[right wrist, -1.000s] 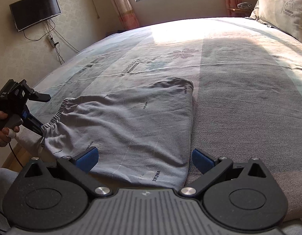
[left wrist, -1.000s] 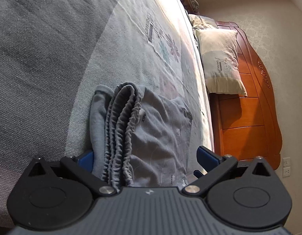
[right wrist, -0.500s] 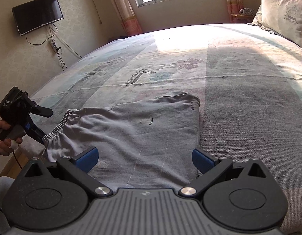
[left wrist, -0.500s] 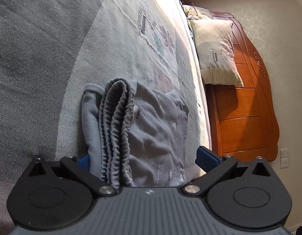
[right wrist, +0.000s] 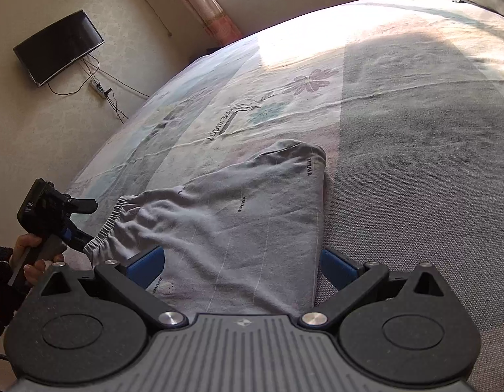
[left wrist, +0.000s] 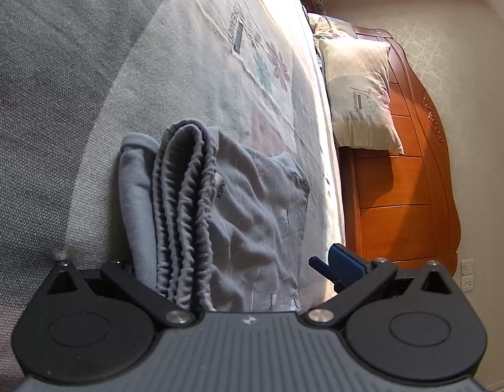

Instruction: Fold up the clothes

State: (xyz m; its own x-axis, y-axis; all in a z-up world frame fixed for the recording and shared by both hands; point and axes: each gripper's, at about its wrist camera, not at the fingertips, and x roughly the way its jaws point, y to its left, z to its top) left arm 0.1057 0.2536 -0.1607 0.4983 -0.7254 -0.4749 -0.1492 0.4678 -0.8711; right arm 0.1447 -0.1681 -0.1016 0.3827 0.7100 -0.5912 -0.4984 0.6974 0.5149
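Note:
Grey shorts [left wrist: 245, 215] lie folded flat on the bed. Their gathered elastic waistband [left wrist: 183, 196] points toward my left gripper [left wrist: 239, 266], which is open with the waistband end between its fingers. The left blue pad is hidden behind the cloth and the right pad [left wrist: 345, 266] stands free. In the right wrist view the shorts [right wrist: 252, 202] stretch from the waistband [right wrist: 105, 228] to the far hem. My right gripper [right wrist: 242, 266] is open, its blue pads on either side of the near edge of the cloth. The left gripper [right wrist: 92, 222] shows there at the waistband, held by a hand [right wrist: 29, 254].
The patterned bedsheet [right wrist: 399, 114] spreads wide around the shorts. A pillow [left wrist: 360, 94] leans on the wooden headboard [left wrist: 405, 202] at the bed's end. A wall-mounted TV [right wrist: 59, 45] with cables hangs beyond the bed's far side.
Both grippers have moved in closer over the ends of the shorts. The waistband now covers the left gripper's left pad, and the cloth has wrinkled slightly.

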